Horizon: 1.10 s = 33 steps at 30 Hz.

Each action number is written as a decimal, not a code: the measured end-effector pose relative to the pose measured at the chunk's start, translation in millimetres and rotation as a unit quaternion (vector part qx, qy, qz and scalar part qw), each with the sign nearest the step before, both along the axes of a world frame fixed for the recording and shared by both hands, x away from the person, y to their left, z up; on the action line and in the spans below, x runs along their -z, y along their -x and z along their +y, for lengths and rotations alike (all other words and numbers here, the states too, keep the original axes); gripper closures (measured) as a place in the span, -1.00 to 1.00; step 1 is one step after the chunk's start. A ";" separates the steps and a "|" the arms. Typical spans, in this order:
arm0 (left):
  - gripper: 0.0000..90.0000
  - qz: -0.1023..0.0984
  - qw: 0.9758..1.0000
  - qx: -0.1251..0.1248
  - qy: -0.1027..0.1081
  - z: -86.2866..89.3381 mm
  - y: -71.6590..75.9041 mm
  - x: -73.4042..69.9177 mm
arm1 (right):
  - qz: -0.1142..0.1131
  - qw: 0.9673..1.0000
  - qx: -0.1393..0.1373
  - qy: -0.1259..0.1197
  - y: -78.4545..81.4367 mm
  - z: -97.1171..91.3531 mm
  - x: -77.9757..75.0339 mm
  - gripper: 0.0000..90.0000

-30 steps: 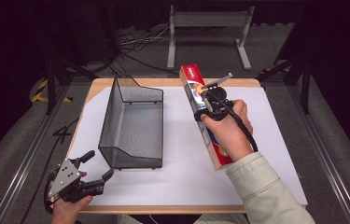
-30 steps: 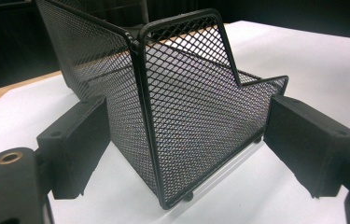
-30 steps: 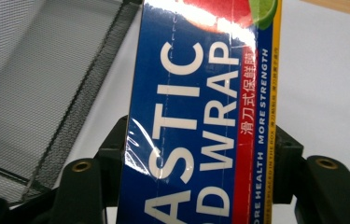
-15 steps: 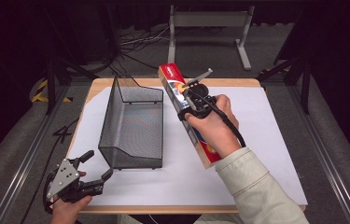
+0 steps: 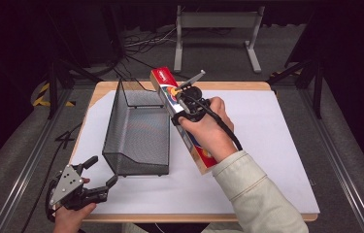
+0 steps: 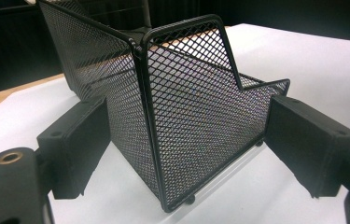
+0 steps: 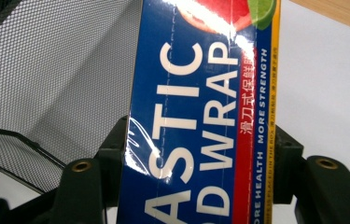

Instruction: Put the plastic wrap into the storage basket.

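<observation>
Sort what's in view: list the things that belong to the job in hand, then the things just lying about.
In the job:
- plastic wrap box, clamped in the right gripper
- black mesh basket, beside the box
- left gripper, jaws open at the basket's near corner

Lying about:
- white sheet covering the table
- metal stand behind the table
- floor cables

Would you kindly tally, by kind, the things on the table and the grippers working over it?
Black mesh basket: 1
Plastic wrap box: 1, clamped in the right gripper
Hand-held grippers: 2, the right one and the left gripper, whose jaws stand open near the basket's corner
White table mat: 1
Total: 5
</observation>
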<state>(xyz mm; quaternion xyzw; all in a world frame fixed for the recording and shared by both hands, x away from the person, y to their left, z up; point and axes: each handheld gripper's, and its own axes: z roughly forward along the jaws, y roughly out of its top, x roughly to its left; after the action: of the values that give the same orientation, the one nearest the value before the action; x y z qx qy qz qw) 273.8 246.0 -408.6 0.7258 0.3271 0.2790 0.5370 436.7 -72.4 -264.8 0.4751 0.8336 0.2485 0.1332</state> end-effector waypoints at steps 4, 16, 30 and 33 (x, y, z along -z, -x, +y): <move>-0.65 0.001 1.000 -0.002 0.001 1.1 1.4 0.3 | 0.003 1.000 0.005 0.000 -2.2 11.2 2.4 -0.09; -0.65 -0.003 1.000 -0.004 0.002 2.4 2.0 0.1 | 0.015 0.999 0.032 0.004 -8.5 41.4 11.8 -0.09; -0.65 -0.004 1.000 0.003 0.006 -0.1 -0.3 -0.8 | 0.045 0.997 0.070 -0.003 -14.9 56.7 38.2 -0.10; -0.65 -0.004 1.000 0.004 0.004 -0.3 -0.3 -0.9 | 0.053 0.996 0.069 -0.005 -14.7 61.9 44.3 -0.10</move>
<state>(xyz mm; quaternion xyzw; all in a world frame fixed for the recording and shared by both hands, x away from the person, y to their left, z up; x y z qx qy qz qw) 274.1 245.7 -407.6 0.7237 0.3231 0.2787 0.5424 451.4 -10.5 -309.1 0.5446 0.8033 0.2179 0.1033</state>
